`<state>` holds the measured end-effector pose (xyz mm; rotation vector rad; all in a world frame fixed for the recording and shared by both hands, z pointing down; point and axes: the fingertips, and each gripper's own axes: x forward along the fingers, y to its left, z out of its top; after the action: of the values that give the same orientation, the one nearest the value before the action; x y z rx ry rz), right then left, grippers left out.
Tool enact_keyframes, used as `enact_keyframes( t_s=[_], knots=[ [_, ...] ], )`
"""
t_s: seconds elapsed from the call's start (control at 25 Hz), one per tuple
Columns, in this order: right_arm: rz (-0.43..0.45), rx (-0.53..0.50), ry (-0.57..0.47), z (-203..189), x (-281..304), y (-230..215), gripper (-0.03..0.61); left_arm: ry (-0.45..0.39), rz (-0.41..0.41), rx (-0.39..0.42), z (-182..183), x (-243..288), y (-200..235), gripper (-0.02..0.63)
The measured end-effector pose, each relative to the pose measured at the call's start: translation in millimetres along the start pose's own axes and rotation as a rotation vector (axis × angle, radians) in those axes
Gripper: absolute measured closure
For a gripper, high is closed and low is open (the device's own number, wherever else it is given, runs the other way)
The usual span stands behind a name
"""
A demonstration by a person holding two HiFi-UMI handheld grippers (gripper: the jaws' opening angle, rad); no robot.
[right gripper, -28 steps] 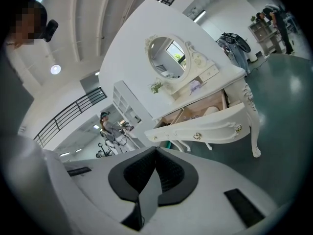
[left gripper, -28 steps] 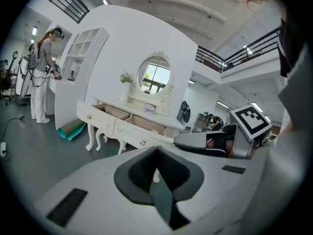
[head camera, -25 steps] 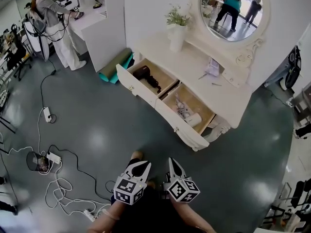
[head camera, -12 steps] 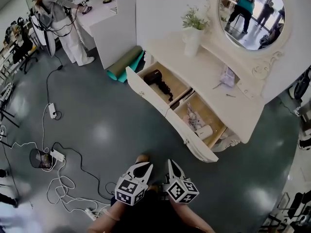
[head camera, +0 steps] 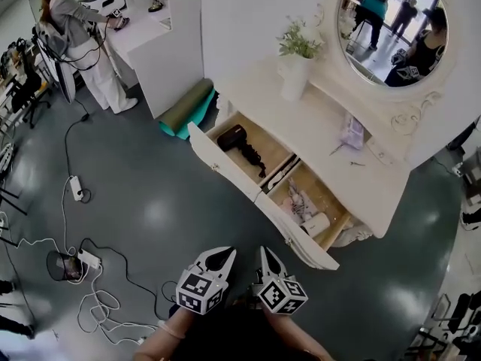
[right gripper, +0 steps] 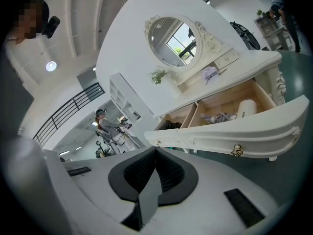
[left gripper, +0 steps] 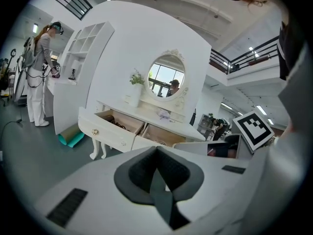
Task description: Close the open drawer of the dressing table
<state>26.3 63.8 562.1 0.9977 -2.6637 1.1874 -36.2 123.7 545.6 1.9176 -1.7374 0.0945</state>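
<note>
Glossy dark grey-green floor (head camera: 150, 201) fills most of the head view and catches soft patches of light from overhead. At its bottom edge, nearest the camera, the left gripper (head camera: 219, 256) and the right gripper (head camera: 268, 253) are held side by side, low and well short of the furniture. Each gripper view shows its own jaws brought together at the tips with nothing between them. Off to the left, loose cables (head camera: 90, 299) snake across the floor past a power strip (head camera: 89, 259).

Beyond the grippers stands the white dressing table (head camera: 331, 134), set at a slant against a white wall. Both of its drawers are pulled out toward the camera. The right drawer (head camera: 294, 230) is the closer one, and its wooden inside holds a white item and some small clutter. The left drawer (head camera: 218, 170) sits just beside it and holds a black hair dryer (head camera: 239, 143). Each curved front carries a small knob.

On the tabletop behind them a white vase (head camera: 295, 74) holds green sprigs, with a few small items lying to its right. Above it hangs a round mirror (head camera: 394, 25) in an ornate white frame, and figures are reflected in it. A rolled mat (head camera: 184, 107) in green and teal lies on the floor by the table's left end. Farthest back, at top left, a person (head camera: 71, 28) stands at a white counter (head camera: 139, 28).
</note>
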Motion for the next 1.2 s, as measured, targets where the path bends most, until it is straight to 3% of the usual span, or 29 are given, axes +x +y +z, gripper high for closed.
enact_keyframes(
  t_s=[0.64, 1.2],
  knots=[
    [-0.107, 0.015, -0.098, 38.6, 58.0, -1.6, 0.561, 0.015, -0.128, 0.052, 54.9, 46.3, 41.3, 0.598],
    [-0.197, 0.025, -0.150, 33.9, 68.1, 2.0, 0.561, 0.046, -0.278, 0.082, 64.2, 64.6, 48.3, 0.598]
  ],
)
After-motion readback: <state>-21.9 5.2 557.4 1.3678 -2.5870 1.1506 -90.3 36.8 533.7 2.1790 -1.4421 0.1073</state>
